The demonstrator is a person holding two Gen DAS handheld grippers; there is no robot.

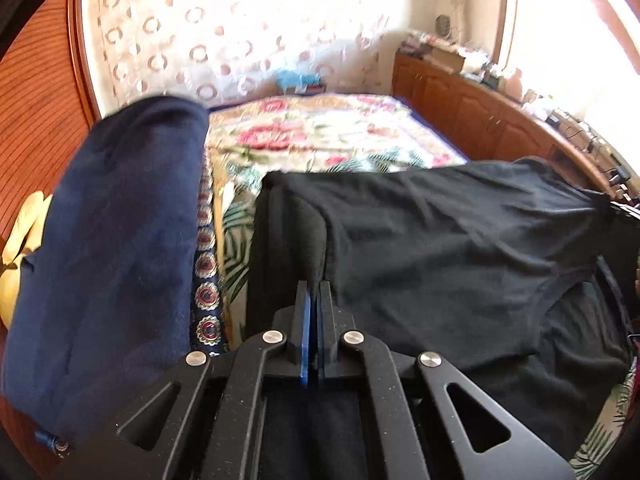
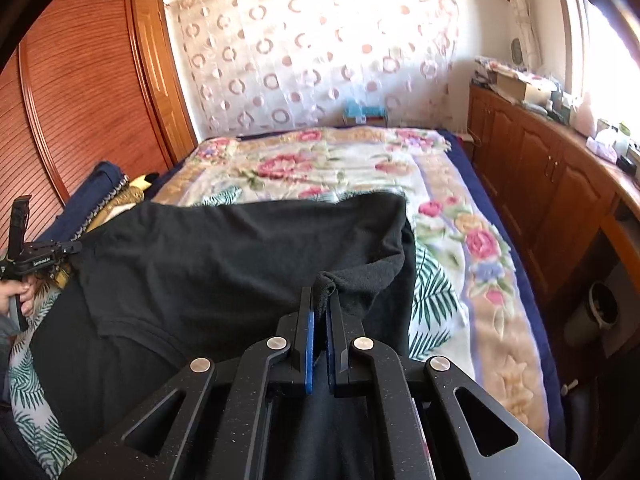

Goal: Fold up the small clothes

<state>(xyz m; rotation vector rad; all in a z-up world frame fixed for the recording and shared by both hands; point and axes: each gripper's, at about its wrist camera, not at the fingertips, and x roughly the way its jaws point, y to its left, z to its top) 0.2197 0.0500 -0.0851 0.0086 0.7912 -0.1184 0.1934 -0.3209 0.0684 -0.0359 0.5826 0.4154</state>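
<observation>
While the black shirt [image 1: 460, 248] hangs stretched above the bed [image 1: 320, 136], each hand-held gripper pinches one end of its upper edge. The left hand-held gripper [image 1: 313, 292] has its jaws drawn fully together, the blue pads [image 1: 305, 344] nearly meeting, and a fold of the shirt's black cloth is clamped between them at the shirt's left end. From there the shirt runs off to the right, its cloth wrinkled and taut, toward the other tool at the picture's far right edge. Left of the shirt a navy cloth [image 1: 116, 248] drapes down, with something yellow [image 1: 20, 240] beyond it.

In the right wrist view the right hand-held gripper [image 2: 320, 300] is likewise closed down tight, with a bunched corner of the shirt [image 2: 248, 256] caught between its blue pads [image 2: 309, 356]. The shirt spreads leftward from that corner, one hemmed sleeve [image 2: 132, 320] lying low near the shirt's left side. At the shirt's far left end the left hand-held gripper appears side-on, with a person's hand [image 2: 16, 292] wrapped round its handle. Beyond the shirt lies the bed with its floral blanket [image 2: 320, 168]; right of the bed stand wooden cabinets [image 2: 540, 184] with clutter on top, and left of it a louvred wardrobe [image 2: 80, 92]. A patterned curtain [image 2: 312, 56] hangs behind the bed.
</observation>
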